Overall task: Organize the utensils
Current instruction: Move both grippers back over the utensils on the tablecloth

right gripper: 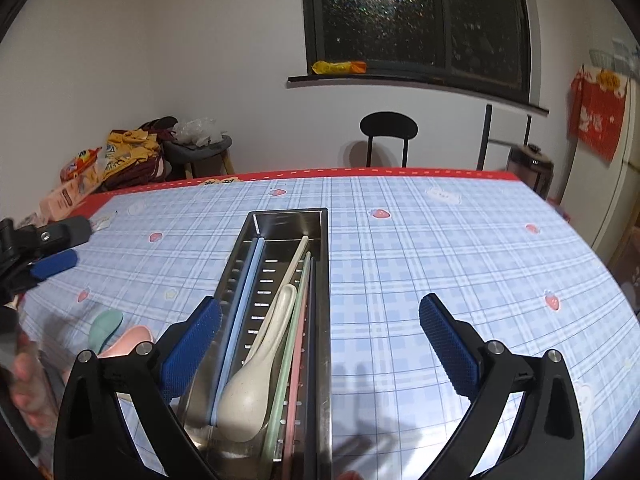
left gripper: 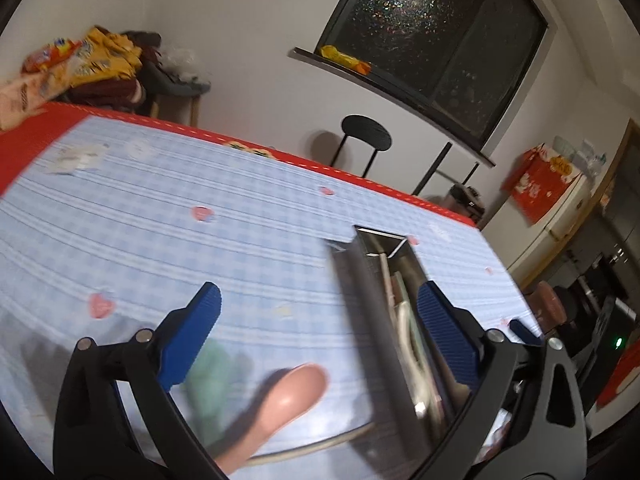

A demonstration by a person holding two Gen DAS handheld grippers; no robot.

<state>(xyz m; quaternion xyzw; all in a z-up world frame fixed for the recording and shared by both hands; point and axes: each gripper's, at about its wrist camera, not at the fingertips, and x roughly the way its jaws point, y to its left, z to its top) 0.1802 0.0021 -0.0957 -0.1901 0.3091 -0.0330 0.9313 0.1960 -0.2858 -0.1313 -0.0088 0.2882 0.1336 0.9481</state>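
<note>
Right claw [right gripper: 320,320] open, perforated steel tray [right gripper: 286,216], smooth spoon [right gripper: 248,392]

A black chair [right gripper: 388,128] is seen behind the checked tablecloth [right gripper: 440,248], and a yellow packet [right gripper: 338,67] is laid on the window sill [right gripper: 420,86].

We see plain white walls [right gripper: 224,40], a dark night window [right gripper: 412,16] above its sill [right gripper: 420,80], a black chair [right gripper: 388,128] behind the counter [right gripper: 440,240], and a cluttered stool [right gripper: 200,148].
</note>
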